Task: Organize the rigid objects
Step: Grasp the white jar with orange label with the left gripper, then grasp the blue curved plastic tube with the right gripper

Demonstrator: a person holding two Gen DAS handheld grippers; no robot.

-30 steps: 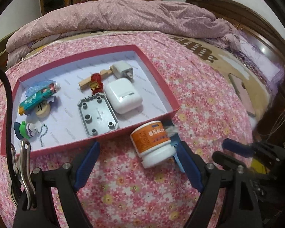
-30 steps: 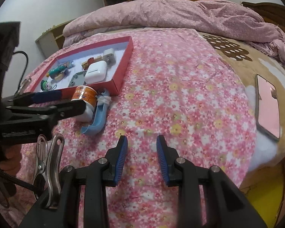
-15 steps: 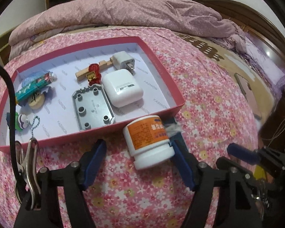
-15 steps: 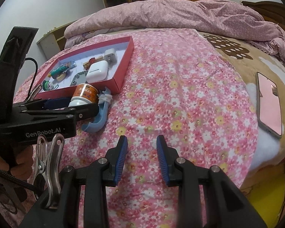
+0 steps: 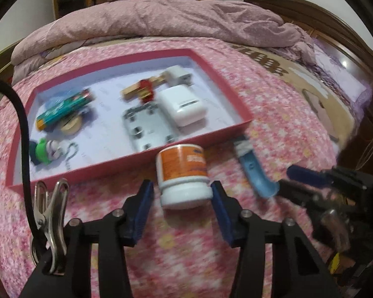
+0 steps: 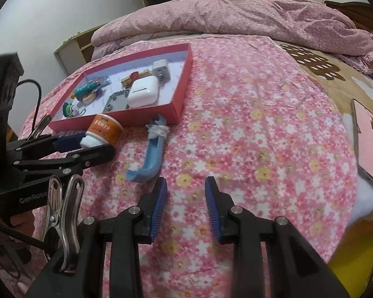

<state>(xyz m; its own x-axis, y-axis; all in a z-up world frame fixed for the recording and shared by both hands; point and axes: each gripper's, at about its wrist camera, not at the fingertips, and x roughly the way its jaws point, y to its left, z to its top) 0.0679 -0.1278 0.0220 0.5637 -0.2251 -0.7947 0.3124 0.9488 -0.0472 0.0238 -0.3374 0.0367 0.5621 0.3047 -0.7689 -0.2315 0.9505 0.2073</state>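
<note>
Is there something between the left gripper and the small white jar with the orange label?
Nothing visible. The white jar with the orange label lies on its side on the floral bedcover, already between the closing jaws of the left gripper, just outside the red cardboard box.

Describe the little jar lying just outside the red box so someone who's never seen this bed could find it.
On the pink floral bedspread, find the shallow red box. Against its near wall lies a small jar, between the closing left gripper pads. Unlike the curved blue piece beside it, it has an orange label and white cap.
</note>
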